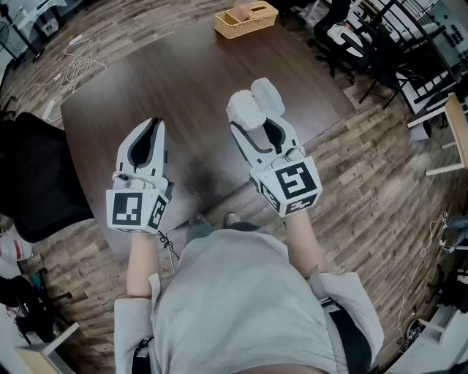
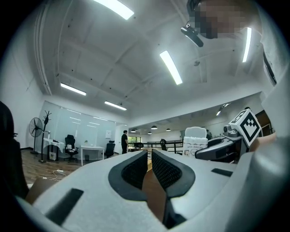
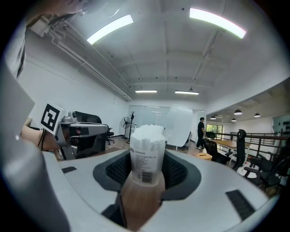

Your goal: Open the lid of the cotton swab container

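The swab container (image 1: pixel 243 109) is in my right gripper (image 1: pixel 257 126). The fingers (image 3: pixel 181 170) are spread wide and clamp its sides low down, so it stands upright between them with the label facing the camera. Its lid (image 1: pixel 268 95) is already flipped open and hangs off the far side of the rim, and the white swab tips are packed right up to the mouth. I've got it held up over the right half of the worktop (image 1: pixel 146 80), a bit nearer the front edge than the back.

My left gripper (image 1: pixel 148 131) is level with it on the left, well apart and not touching. Its fingers (image 2: pixel 165 170) are pretty much closed, with just a thin slit between them and nothing in it.

A wicker basket (image 1: pixel 246 18) sits at the worktop's far edge.
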The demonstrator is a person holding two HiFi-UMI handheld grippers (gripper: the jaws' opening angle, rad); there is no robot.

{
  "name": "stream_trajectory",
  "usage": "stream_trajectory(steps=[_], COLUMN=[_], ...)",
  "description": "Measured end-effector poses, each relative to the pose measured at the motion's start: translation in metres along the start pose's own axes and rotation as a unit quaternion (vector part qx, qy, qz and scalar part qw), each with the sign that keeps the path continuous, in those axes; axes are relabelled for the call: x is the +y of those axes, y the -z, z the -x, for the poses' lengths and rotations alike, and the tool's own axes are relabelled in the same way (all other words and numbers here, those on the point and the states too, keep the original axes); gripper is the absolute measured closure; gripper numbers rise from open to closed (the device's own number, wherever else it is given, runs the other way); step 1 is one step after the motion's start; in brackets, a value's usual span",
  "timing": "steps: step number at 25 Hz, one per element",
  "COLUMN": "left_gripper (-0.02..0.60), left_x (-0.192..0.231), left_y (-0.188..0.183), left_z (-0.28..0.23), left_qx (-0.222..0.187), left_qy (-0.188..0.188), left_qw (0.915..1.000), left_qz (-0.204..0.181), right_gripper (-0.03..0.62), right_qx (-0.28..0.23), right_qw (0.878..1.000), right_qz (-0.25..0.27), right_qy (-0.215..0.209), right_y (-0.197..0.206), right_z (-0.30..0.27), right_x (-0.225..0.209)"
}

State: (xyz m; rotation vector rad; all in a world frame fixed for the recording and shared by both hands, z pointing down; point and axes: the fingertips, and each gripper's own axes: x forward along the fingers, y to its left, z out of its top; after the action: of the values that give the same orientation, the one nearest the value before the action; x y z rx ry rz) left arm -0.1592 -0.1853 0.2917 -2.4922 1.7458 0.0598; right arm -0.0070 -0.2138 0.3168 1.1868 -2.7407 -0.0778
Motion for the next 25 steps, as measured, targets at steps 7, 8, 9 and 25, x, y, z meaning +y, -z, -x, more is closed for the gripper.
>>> stream_trajectory(steps=[7, 8, 9, 25], left_gripper=[0.546, 0.546, 0.546, 0.546], left_x=[-0.004, -0.005, -0.006, -0.019], left_y=[0.012, 0.013, 0.015, 0.009], left_z=[0.014, 0.016, 0.018, 0.026], left_qx=[0.009, 0.011, 0.012, -0.002], left_qy=[-0.025, -0.029, -0.033, -0.062], left_qw=[0.9996, 0.9994, 0.9993, 0.9979], left_qz=[0.012, 0.013, 0.014, 0.020], right_gripper=[0.402, 0.402, 0.402, 0.402], right_qx=[-0.007, -0.008, -0.009, -0.030], right_qw=[1.000, 1.000, 1.000, 0.999], right_qz=[-0.006, -0.006, -0.007, -0.010], right_qy=[0.003, 0.003, 0.004, 0.009], right_y=[0.000, 0.000, 0.000, -0.003], right_z=[0.009, 0.010, 0.011, 0.032], right_x=[-0.008, -0.008, -0.009, -0.023])
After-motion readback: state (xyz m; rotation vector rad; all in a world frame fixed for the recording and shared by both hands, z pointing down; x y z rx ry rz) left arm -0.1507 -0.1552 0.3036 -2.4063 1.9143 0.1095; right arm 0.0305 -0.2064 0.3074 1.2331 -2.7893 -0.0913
